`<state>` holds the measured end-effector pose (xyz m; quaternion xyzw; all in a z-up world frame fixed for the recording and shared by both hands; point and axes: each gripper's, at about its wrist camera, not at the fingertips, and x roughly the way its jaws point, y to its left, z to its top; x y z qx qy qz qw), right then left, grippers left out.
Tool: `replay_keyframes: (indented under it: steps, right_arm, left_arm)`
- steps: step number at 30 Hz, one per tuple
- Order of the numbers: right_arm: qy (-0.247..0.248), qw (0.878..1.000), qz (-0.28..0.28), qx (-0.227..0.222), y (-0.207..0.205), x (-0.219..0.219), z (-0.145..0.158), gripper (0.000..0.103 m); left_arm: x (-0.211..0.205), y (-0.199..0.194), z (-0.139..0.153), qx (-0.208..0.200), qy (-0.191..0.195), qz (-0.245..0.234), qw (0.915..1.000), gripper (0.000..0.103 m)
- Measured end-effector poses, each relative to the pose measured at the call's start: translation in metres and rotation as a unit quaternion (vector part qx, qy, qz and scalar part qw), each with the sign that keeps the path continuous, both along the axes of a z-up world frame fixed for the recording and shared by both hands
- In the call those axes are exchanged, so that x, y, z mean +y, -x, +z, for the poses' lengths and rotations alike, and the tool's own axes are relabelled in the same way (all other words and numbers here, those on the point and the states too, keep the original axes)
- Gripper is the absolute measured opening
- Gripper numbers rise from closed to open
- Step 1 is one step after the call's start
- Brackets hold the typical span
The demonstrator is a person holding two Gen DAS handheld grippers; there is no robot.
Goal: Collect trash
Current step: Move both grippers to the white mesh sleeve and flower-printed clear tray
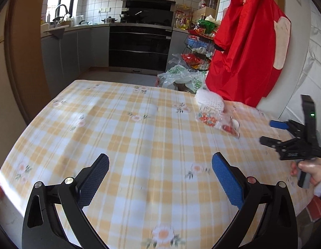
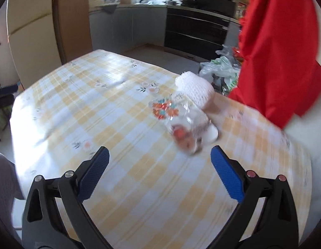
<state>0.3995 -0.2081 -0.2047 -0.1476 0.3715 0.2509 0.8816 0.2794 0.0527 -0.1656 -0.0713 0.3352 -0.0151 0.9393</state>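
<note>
Two grippers, both spread wide, holding nothing. Left gripper (image 1: 160, 178) low over checked tablecloth (image 1: 123, 137); right gripper (image 2: 159, 166) faces clear printed wrapper (image 2: 179, 122), frame centre-right, white foam net (image 2: 194, 90) just behind. Only left view shows hand (image 1: 312, 171); only right view shows fridge (image 2: 29, 31).

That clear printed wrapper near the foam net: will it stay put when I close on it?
Probably not. The clear wrapper looks thin, crinkled and empty, so likely light and floppy. On the glossy tablecloth it may skid. The right gripper, open, might also catch the foam net beside it.
</note>
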Motion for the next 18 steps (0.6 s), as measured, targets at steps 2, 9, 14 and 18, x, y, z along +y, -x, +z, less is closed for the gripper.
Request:
replay_keyframes:
  steps: [2, 9, 14, 18]
  right_arm:
    - [0.018, 1.0, 0.014, 0.009, -0.041, 0.011, -0.012, 0.096]
    - [0.059, 0.995, 0.045, 0.06, -0.129, 0.038, -0.06, 0.085]
    - [0.062, 0.994, 0.062, 0.067, -0.15, 0.046, -0.066, 0.084]
    - [0.073, 0.99, 0.088, 0.077, -0.159, 0.055, -0.07, 0.078]
  left_arm:
    - [0.002, -0.021, -0.001, -0.003, 0.005, -0.002, 1.0, 0.097]
    - [0.016, -0.075, -0.02, 0.007, 0.027, 0.006, 0.9996, 0.097]
    - [0.023, -0.093, -0.035, 0.018, 0.033, 0.004, 0.9993, 0.097]
    - [0.024, -0.1, -0.038, 0.018, 0.03, 0.004, 0.9994, 0.097]
